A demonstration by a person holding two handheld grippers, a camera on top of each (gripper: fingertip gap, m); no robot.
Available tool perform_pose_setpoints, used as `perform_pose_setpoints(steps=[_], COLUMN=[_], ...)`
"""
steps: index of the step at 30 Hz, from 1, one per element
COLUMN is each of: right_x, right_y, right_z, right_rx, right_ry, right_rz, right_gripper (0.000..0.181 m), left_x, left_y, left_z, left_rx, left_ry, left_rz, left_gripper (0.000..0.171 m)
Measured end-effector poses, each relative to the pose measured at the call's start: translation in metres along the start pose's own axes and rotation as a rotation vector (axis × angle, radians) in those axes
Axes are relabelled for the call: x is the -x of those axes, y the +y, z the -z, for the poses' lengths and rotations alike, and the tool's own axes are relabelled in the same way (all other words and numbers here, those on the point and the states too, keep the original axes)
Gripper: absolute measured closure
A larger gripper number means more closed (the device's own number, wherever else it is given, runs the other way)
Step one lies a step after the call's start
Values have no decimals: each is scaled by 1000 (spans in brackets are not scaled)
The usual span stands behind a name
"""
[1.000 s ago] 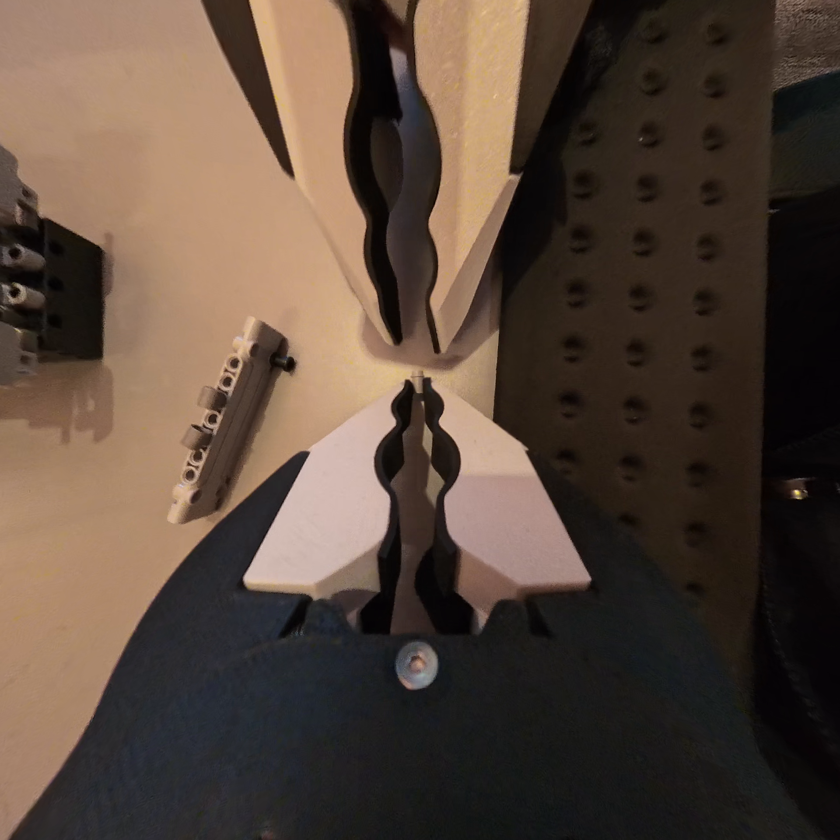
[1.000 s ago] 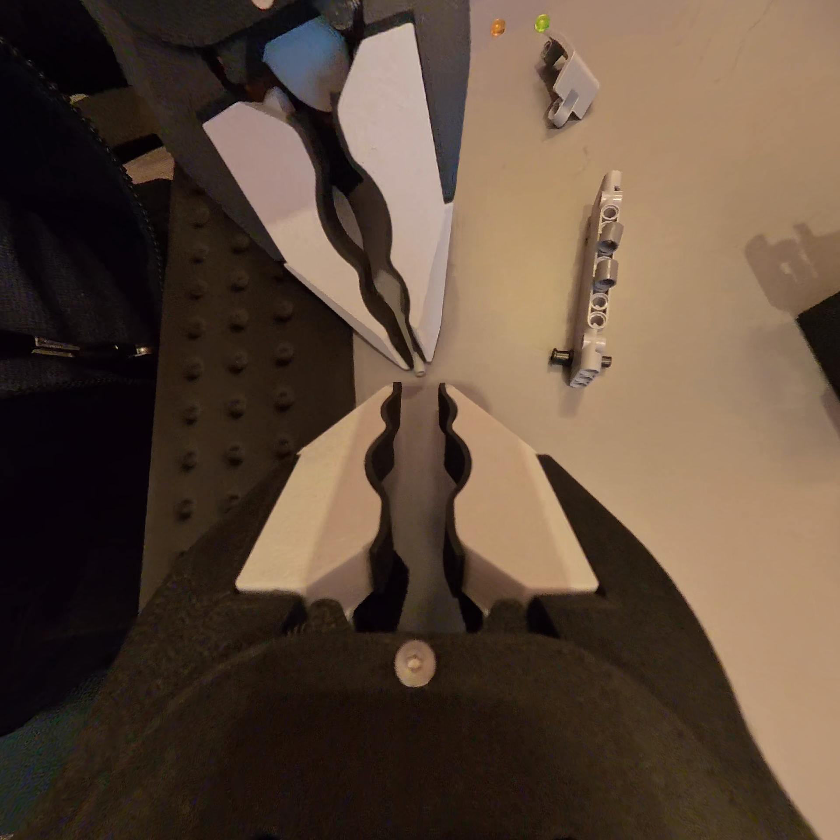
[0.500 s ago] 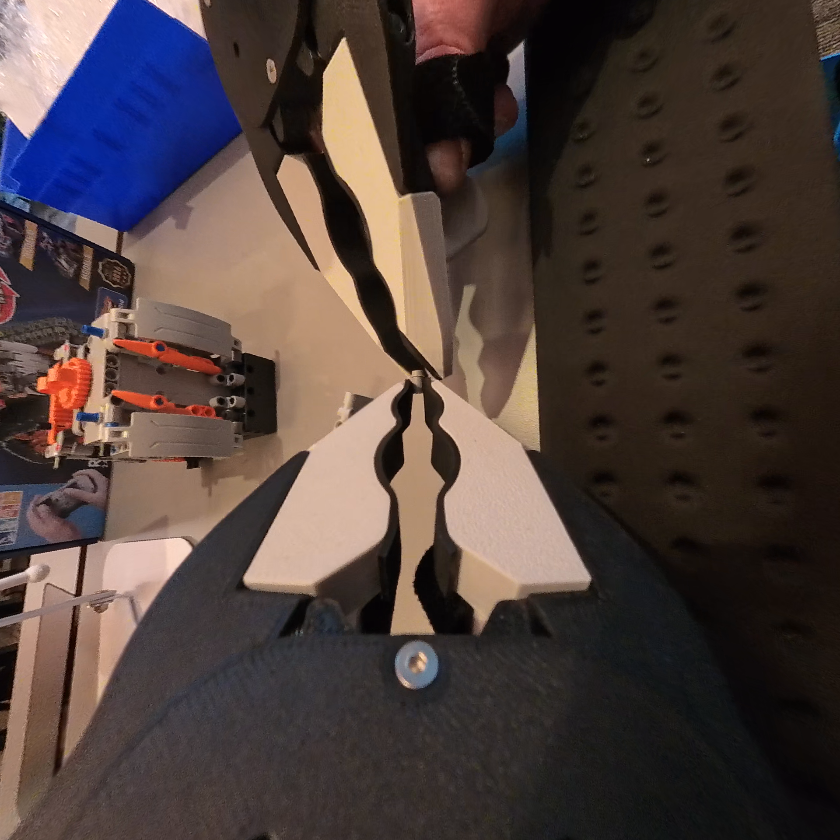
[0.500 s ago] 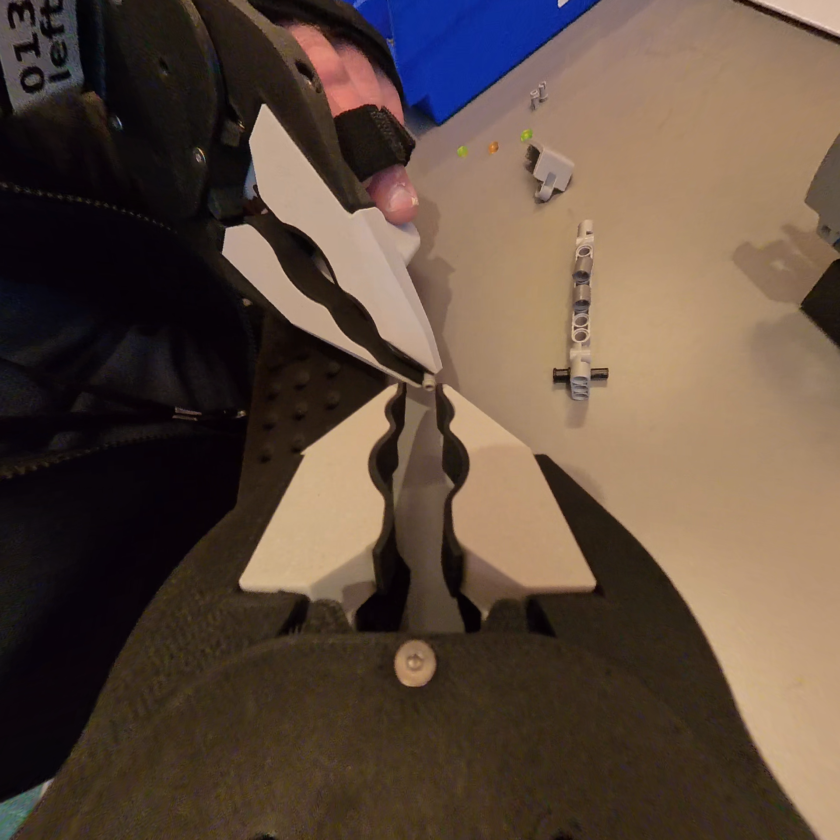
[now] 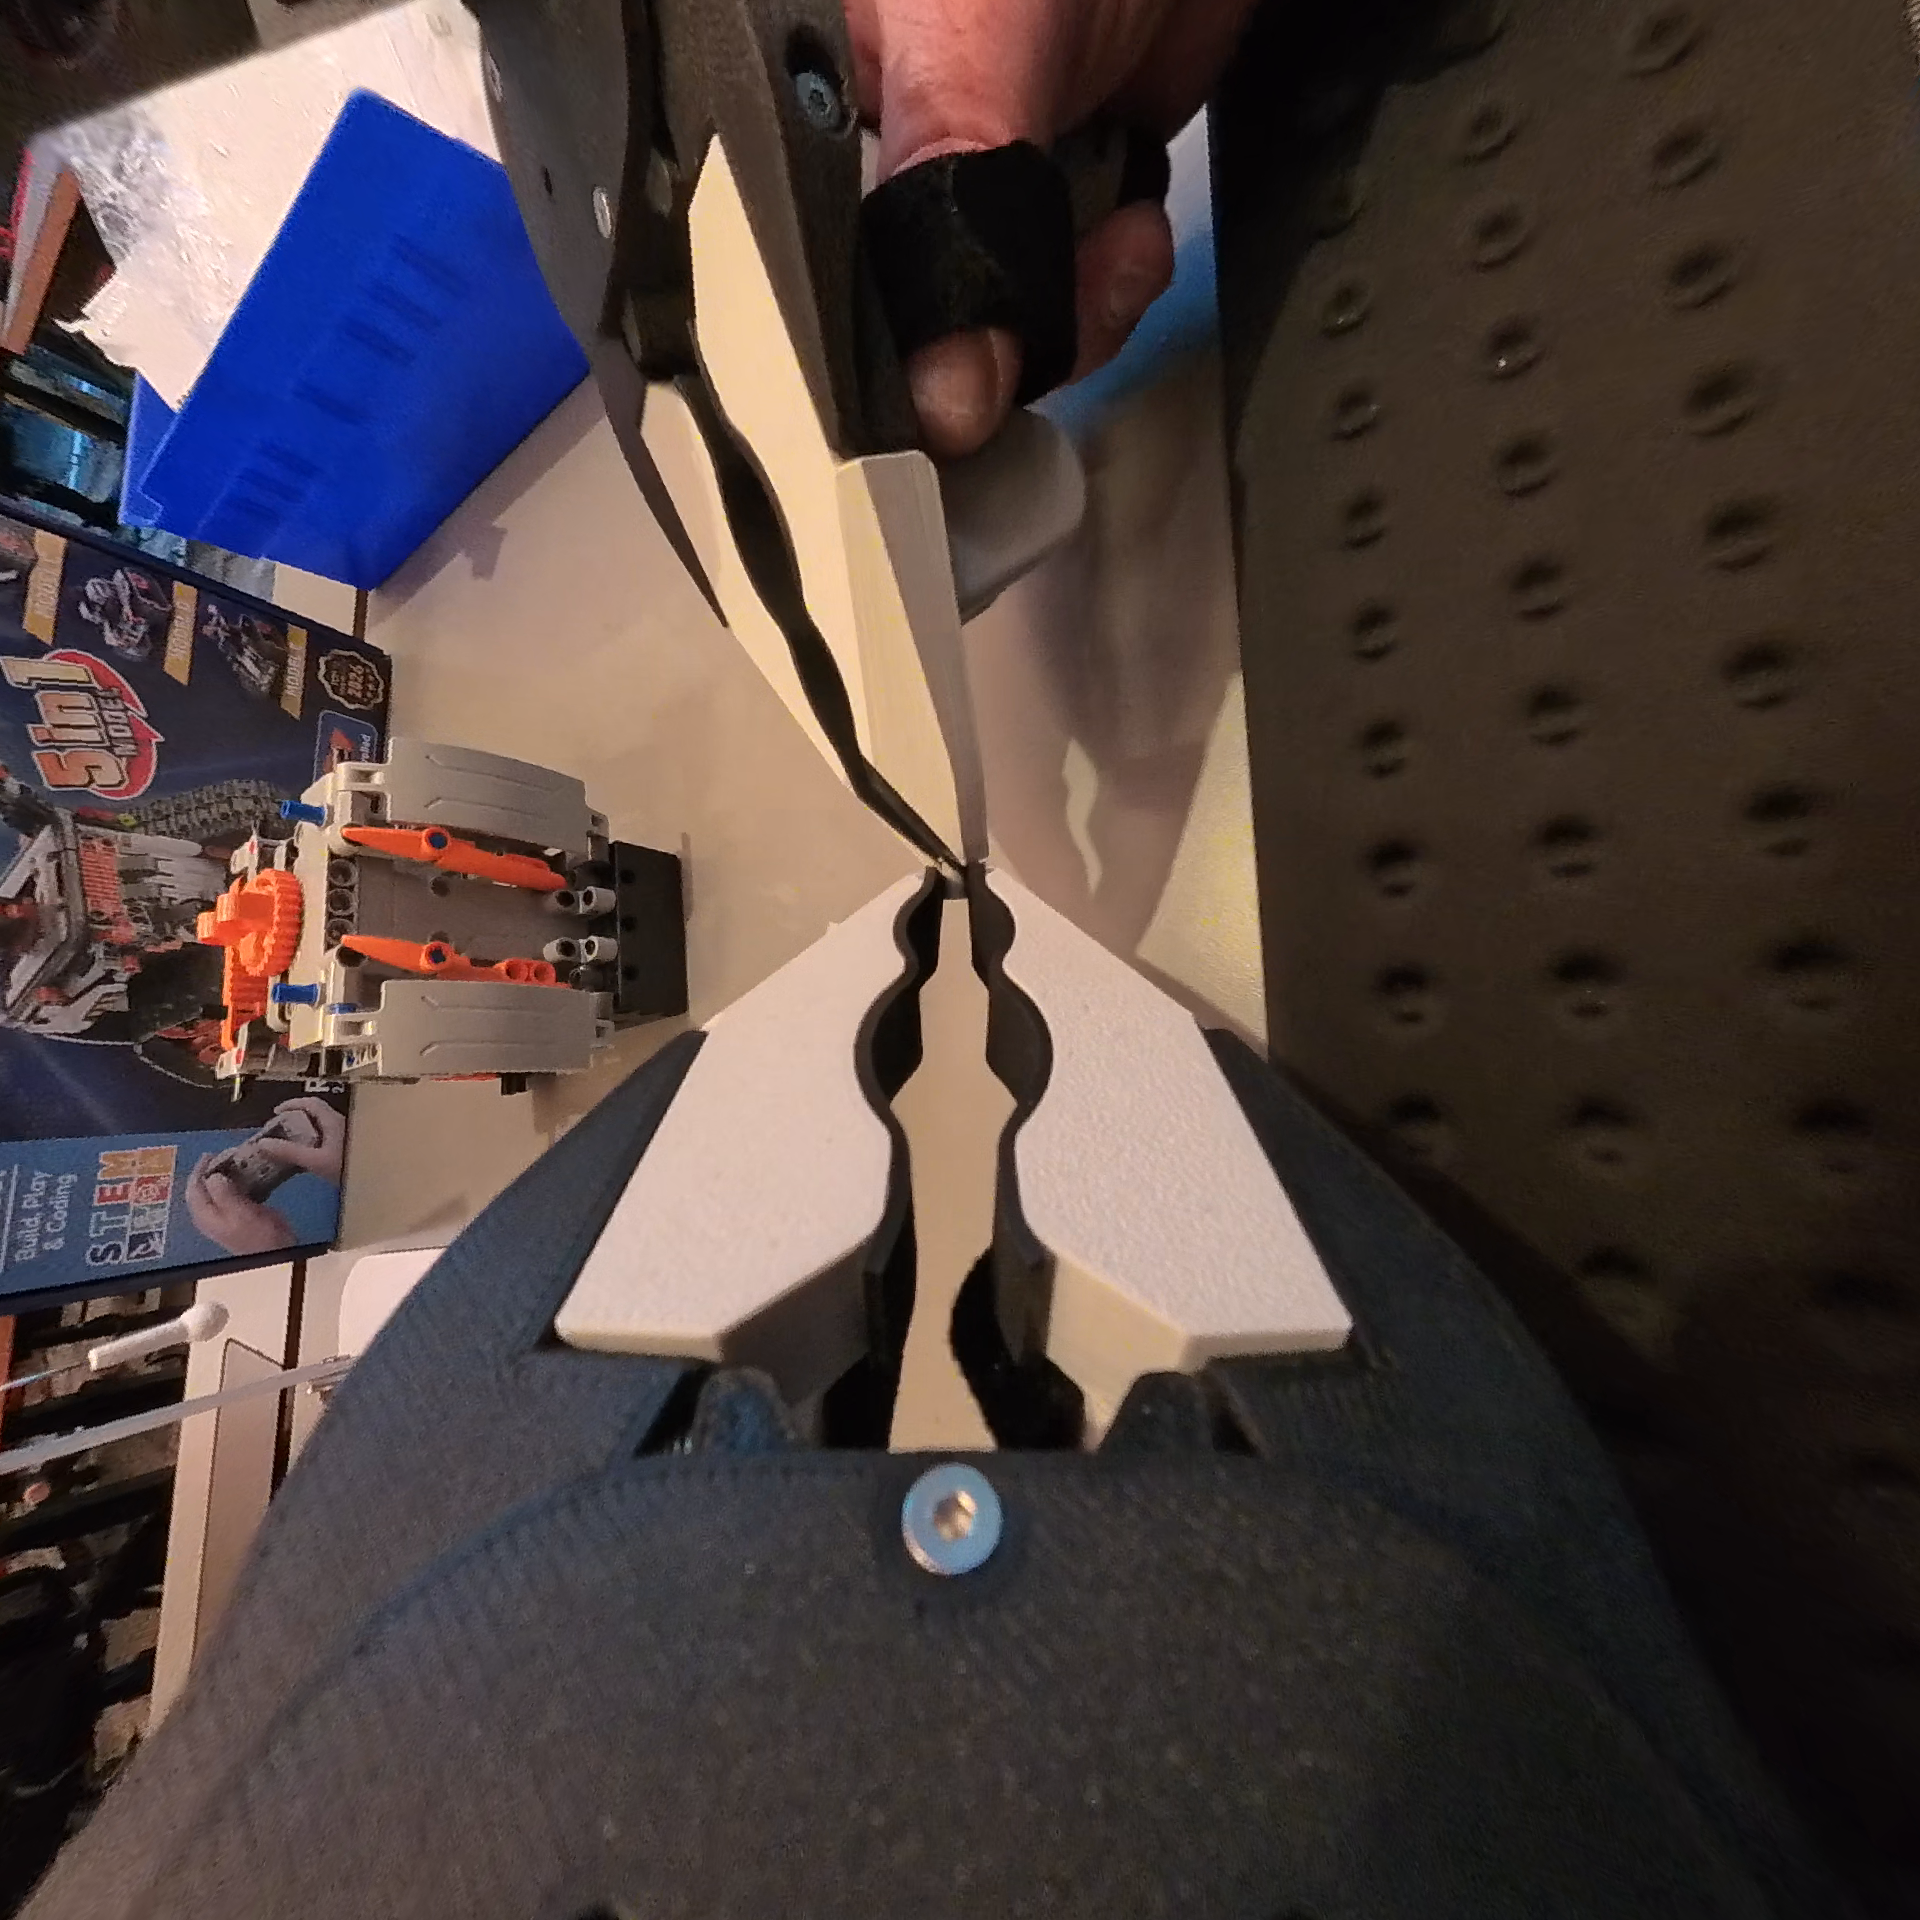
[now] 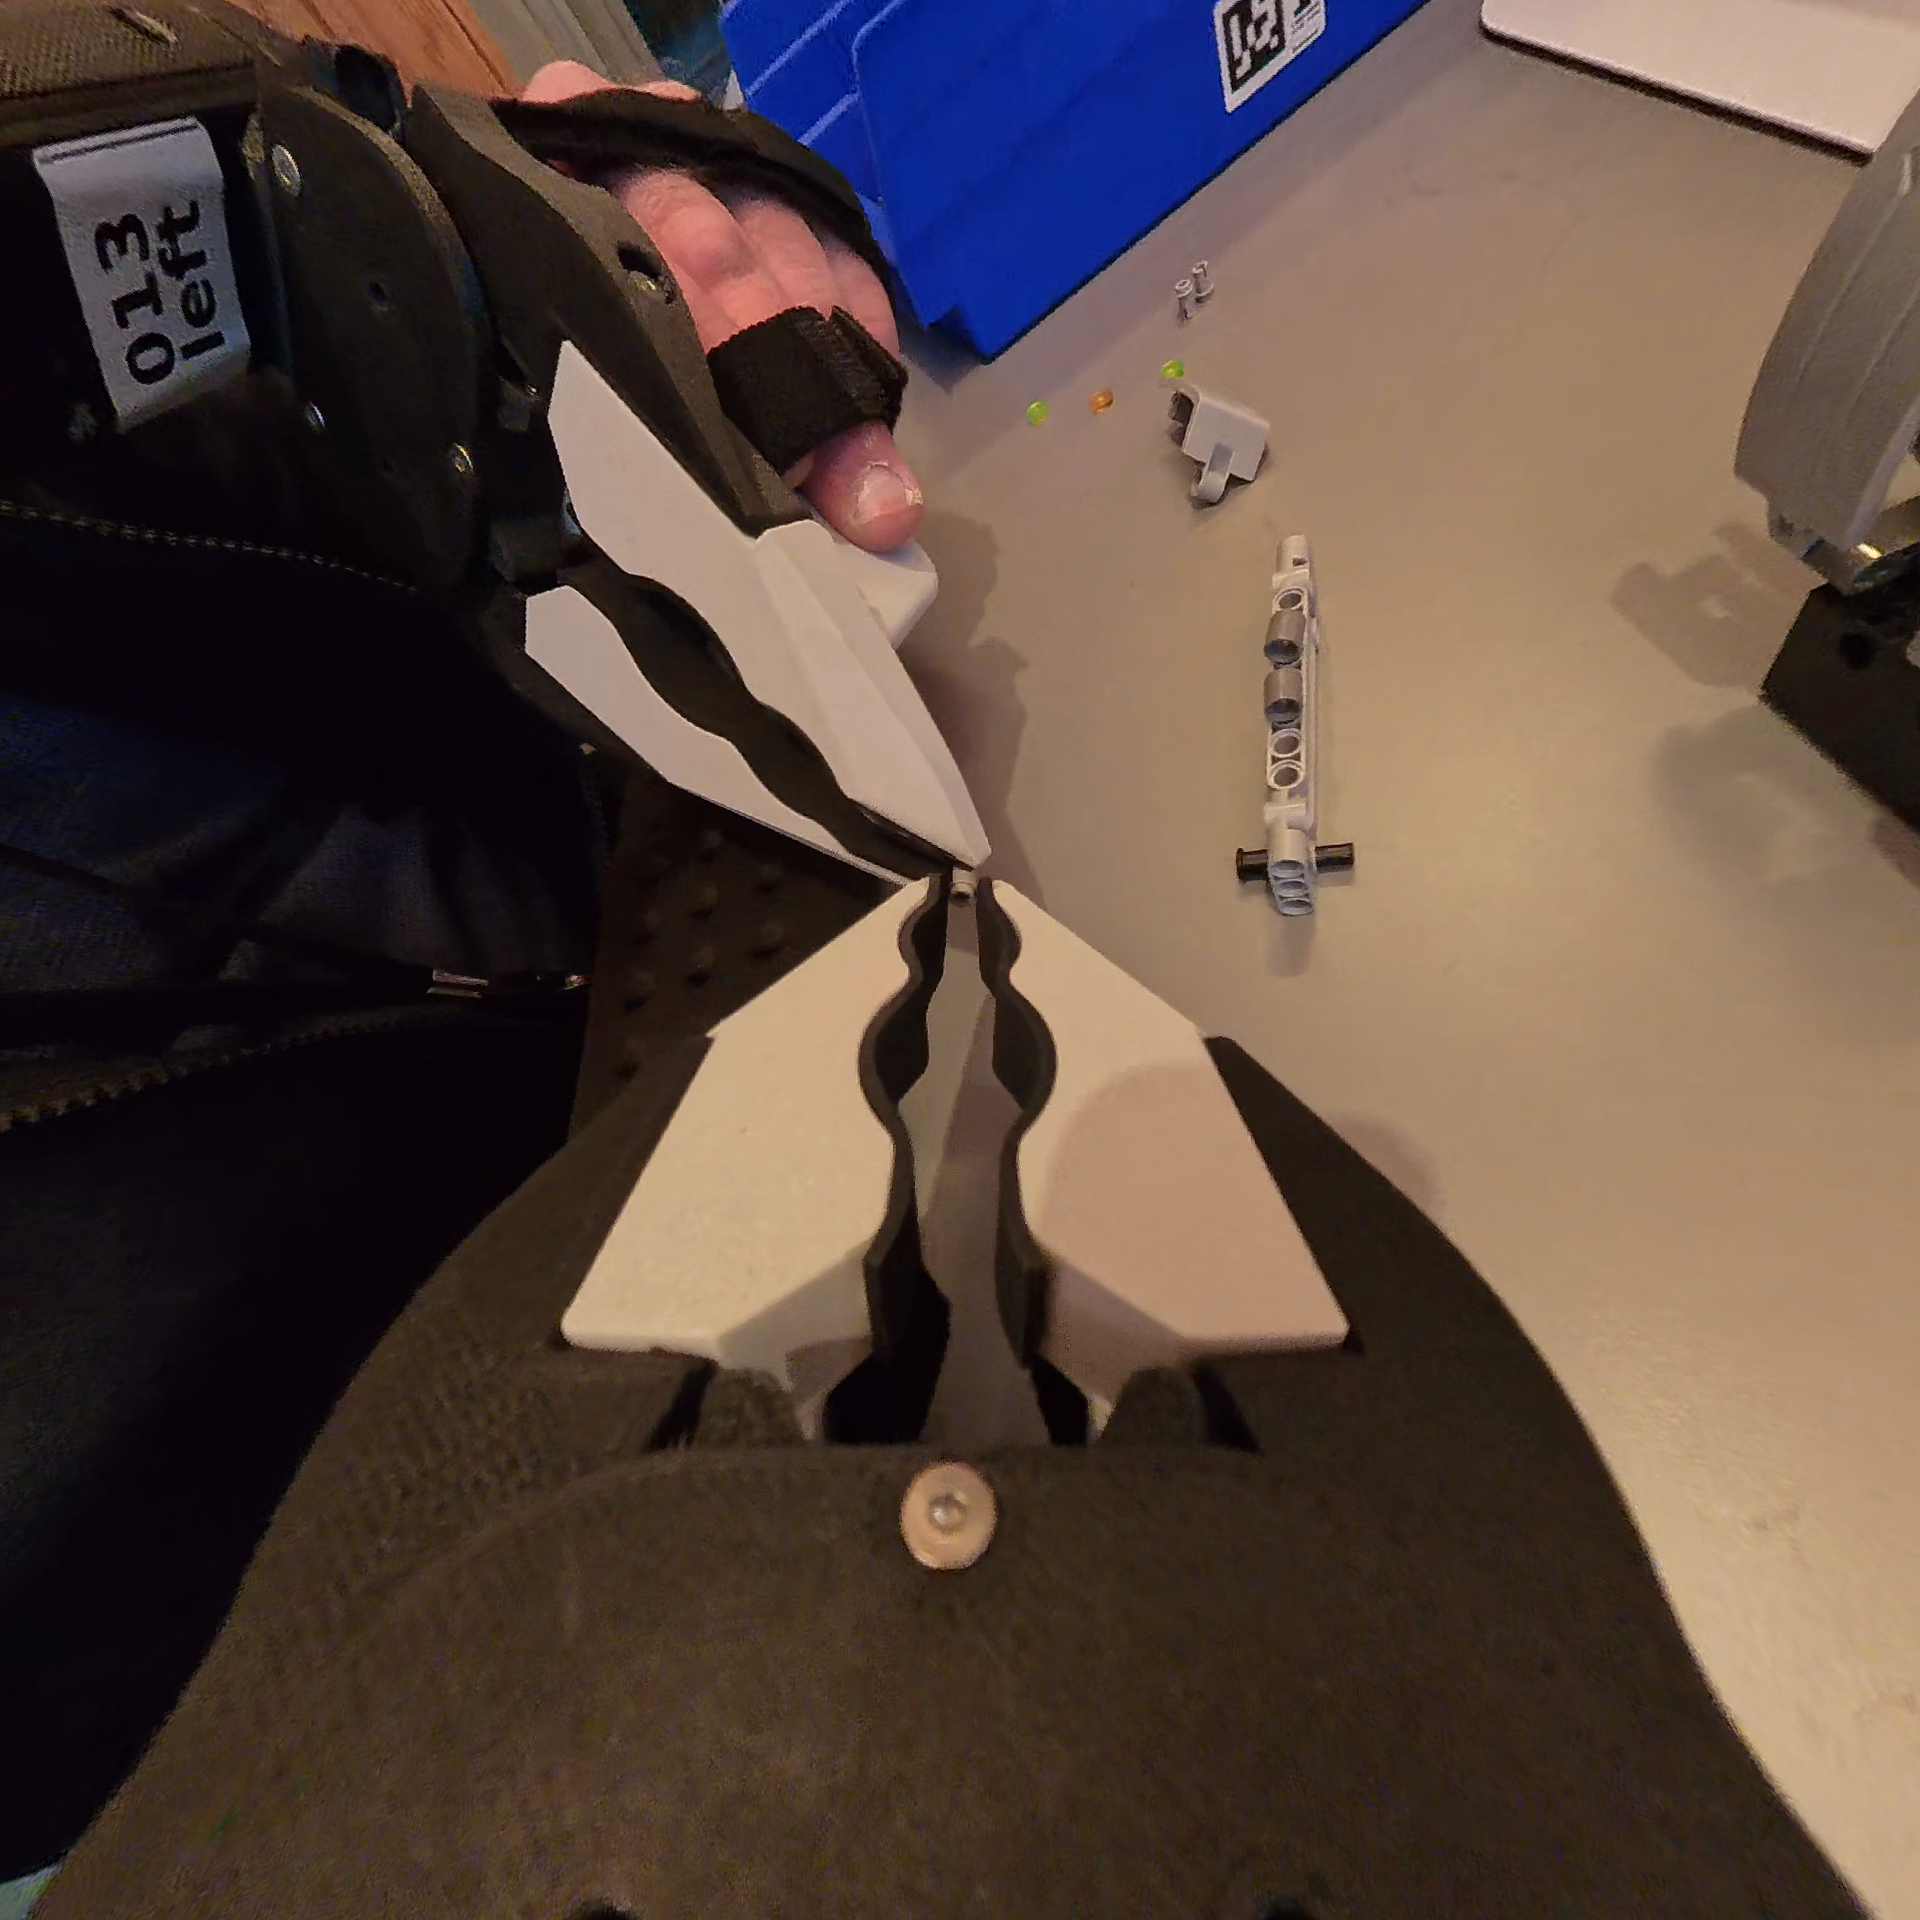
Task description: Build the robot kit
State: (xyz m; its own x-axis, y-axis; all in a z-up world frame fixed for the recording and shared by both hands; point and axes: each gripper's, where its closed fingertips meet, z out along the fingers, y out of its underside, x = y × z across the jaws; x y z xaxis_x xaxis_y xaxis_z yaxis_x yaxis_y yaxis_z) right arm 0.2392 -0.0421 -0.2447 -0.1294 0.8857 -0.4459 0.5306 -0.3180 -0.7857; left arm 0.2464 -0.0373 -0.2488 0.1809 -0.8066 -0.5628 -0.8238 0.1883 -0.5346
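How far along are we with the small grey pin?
Done: small grey pin is off the table, pinched by the left gripper. In hand: right gripper jaws flank its free end; grip unclear. Remaining: grey beam lies untouched on the table.

A small pale grey pin (image 6: 964, 886), a short round peg, is up off the table, to the left of the long grey beam (image 6: 1289, 727) and well apart from it. The left gripper (image 6: 940, 868) pinches one end of the pin at its very tips, the fingers pressed together. The other end lies between the tips of the right gripper (image 6: 964, 891), whose fingers stand close on either side. Whether they grip it is unclear.
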Motion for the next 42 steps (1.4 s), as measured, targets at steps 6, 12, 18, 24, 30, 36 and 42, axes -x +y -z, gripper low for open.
perform_pose_setpoints(steps=[6,12,18,24,30,36,42], right_x=[-28,-45,-51,-53,-49,-46,-43], right_y=[-3,1,0,-1,-3,-4,-2], right_z=[15,13,13,13,15,18,17], right_rx=[-16,39,47,62,55,53,80], right_ry=[168,277,296,342,341,341,342], right_rz=[36,97,114,168,197,215,253], right_gripper=[179,179,179,179,179,179,179], left_x=[25,32,25,24,23,25,22], left_y=[22,43,47,34,27,20,19], left_z=[-6,-32,-43,-39,-37,-32,-31], left_rx=[90,175,187,96,28,-28,-27], left_ry=[27,143,230,250,265,277,280], left_rz=[91,138,184,255,297,325,308], left_gripper=[142,144,162,166,166,166,166])
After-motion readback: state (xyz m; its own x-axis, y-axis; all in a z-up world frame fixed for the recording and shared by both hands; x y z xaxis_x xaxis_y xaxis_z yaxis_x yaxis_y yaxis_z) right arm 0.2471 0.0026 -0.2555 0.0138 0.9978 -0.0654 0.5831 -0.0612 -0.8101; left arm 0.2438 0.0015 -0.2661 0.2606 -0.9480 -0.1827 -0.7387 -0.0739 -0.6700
